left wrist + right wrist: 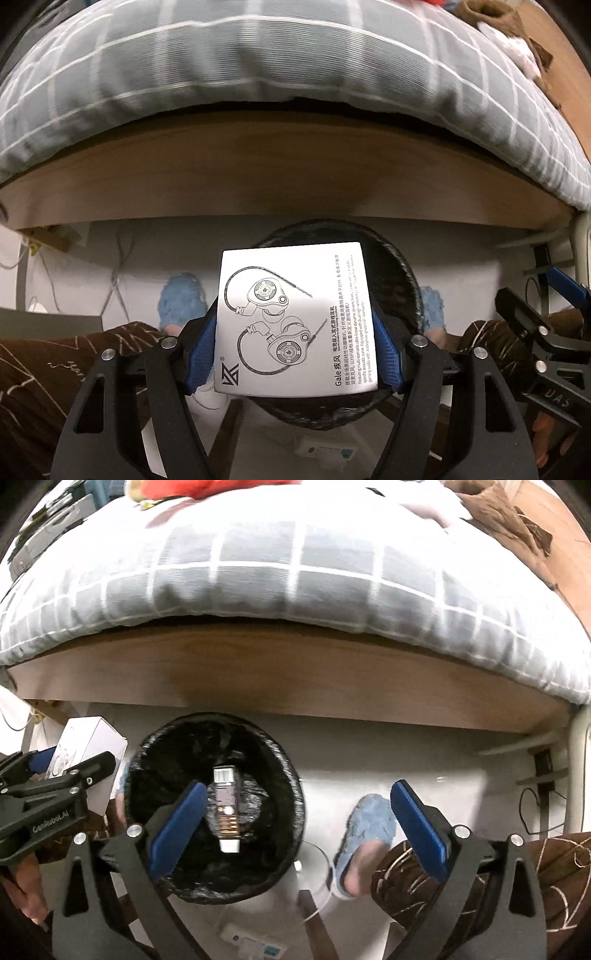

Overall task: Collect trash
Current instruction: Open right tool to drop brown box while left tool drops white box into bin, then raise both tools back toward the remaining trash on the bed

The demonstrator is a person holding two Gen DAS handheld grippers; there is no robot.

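My left gripper (295, 354) is shut on a white earphone box (295, 317) with line drawings and holds it right above the black-lined trash bin (402, 273). In the right wrist view the same box (88, 746) shows at the left, in the left gripper (48, 775), beside the bin's left rim. My right gripper (295, 823) is open and empty, its left finger over the bin (280, 775). A small rectangular packet (226, 808) lies inside the bin on the black liner.
A bed with a grey checked duvet (295, 74) and a wooden frame (295, 173) fills the upper half. The person's legs in brown trousers and blue slippers (369, 819) stand beside the bin. A white cable and a white power strip (255, 945) lie on the floor.
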